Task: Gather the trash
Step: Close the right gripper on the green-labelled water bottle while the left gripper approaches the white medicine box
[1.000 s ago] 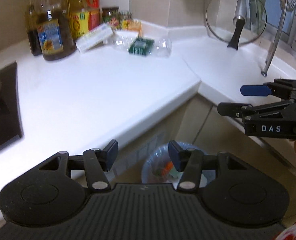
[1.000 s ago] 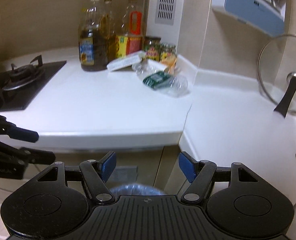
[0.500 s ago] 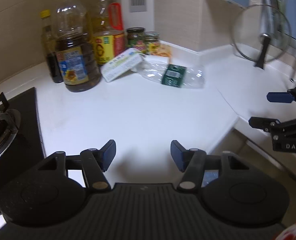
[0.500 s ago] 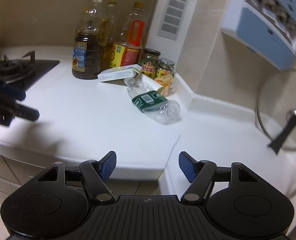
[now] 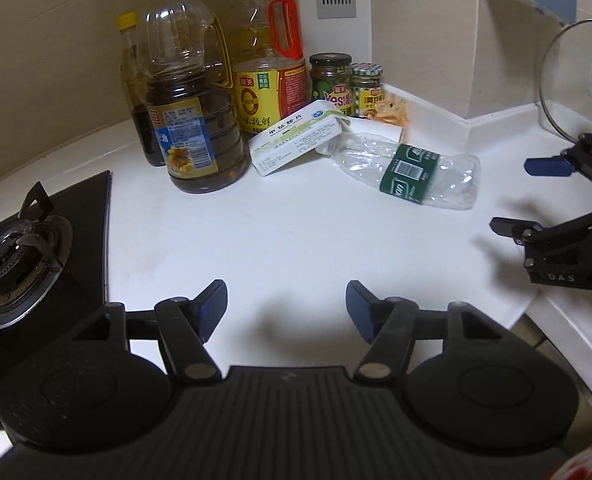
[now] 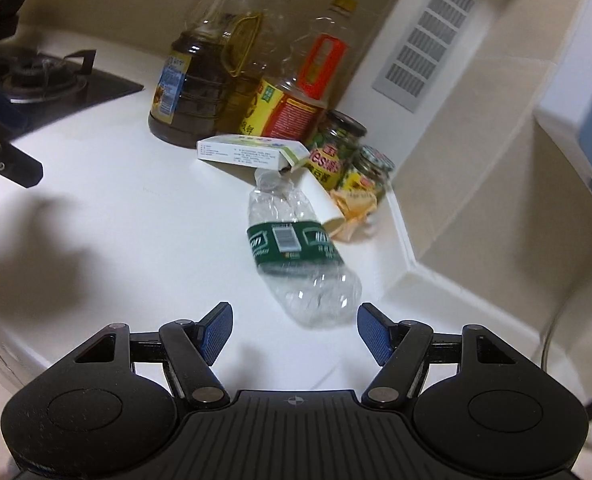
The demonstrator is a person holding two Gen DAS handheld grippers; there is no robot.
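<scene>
A crushed clear plastic bottle (image 5: 412,174) (image 6: 296,252) with a green label lies on the white counter (image 5: 275,240). A white and green carton (image 5: 298,142) (image 6: 251,150) leans beside its neck, and an orange crumpled wrapper (image 5: 392,114) (image 6: 354,206) sits behind it near the wall. My left gripper (image 5: 285,308) hovers over the bare counter, its jaws opening, nothing between them. My right gripper (image 6: 293,330) stands open just short of the bottle's base, empty; in the left wrist view the right gripper (image 5: 530,194) shows at the right edge.
Several large oil bottles (image 5: 187,120) and two jars (image 5: 348,84) stand against the back wall. A gas burner (image 5: 11,256) on a black hob lies at the left. A glass pot lid (image 5: 572,80) leans at the right. The counter edge drops off at lower right.
Both grippers moved from above the floor bin in over the counter towards the bottle and carton. The left jaws widened. The right view rolled and the bottle now lies just ahead of it.
</scene>
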